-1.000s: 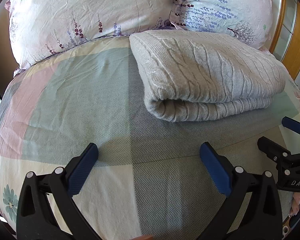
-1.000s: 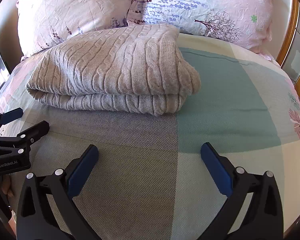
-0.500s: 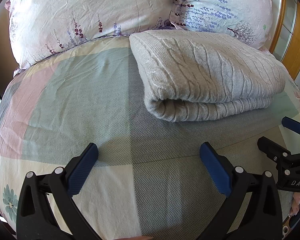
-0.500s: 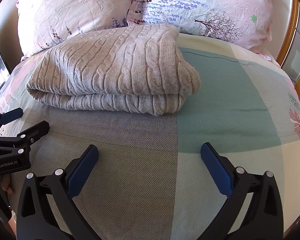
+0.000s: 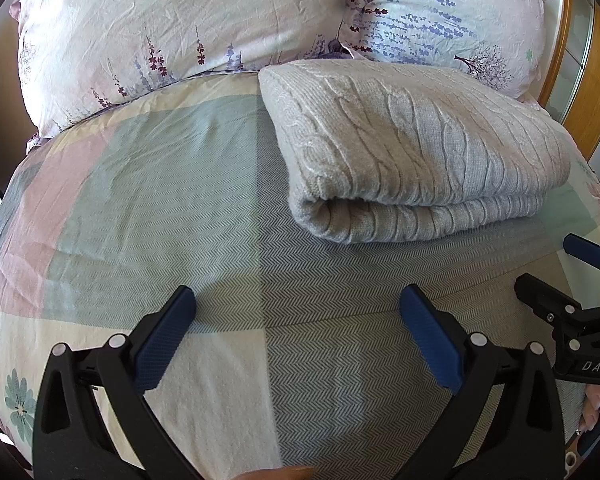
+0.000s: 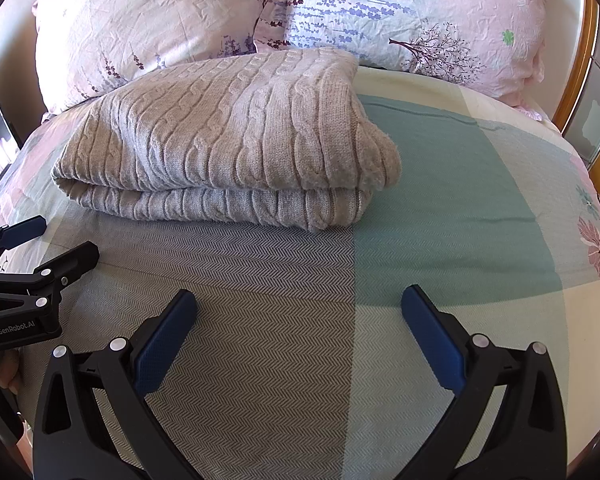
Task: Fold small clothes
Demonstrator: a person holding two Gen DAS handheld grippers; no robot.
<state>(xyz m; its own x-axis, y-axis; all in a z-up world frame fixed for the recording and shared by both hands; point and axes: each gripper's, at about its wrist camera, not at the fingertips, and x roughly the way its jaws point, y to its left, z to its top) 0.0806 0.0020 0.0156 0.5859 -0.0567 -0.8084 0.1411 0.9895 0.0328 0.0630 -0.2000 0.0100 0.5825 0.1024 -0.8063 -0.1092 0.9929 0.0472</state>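
**Q:** Left gripper (image 5: 296,312), left wrist view, what's your claw doing?

**A:** Yours is spread wide, blue pads (image 5: 162,344) holding nothing, hanging over the patchwork bedspread (image 5: 160,184). Cable-knit sweater (image 5: 412,148) lies ahead and to the right, already folded into a thick bundle, back edge up against the floral pillows (image 5: 180,32). Rounded fold faces you at the near left corner. Your right gripper (image 5: 560,276) pokes in at the right edge, near the sweater's front.

**Q:** Right wrist view?

**A:** Right gripper (image 6: 300,312) is also wide open and empty. Sweater (image 6: 228,136) sits ahead-left, stacked layers showing along the front edge. Left gripper (image 6: 44,248) shows at the left edge, apart from the knit.

**Q:** How will it handle?

**A:** Judging by the bulk: soft, floppy, fairly heavy for a garment, not slippery, not fragile. Layers will likely slide apart if you pinch only the top one.

**Q:** Where do you grab?

**A:** Take both near corners, pads around the full stack. Looks folded already, so probably little left to do.
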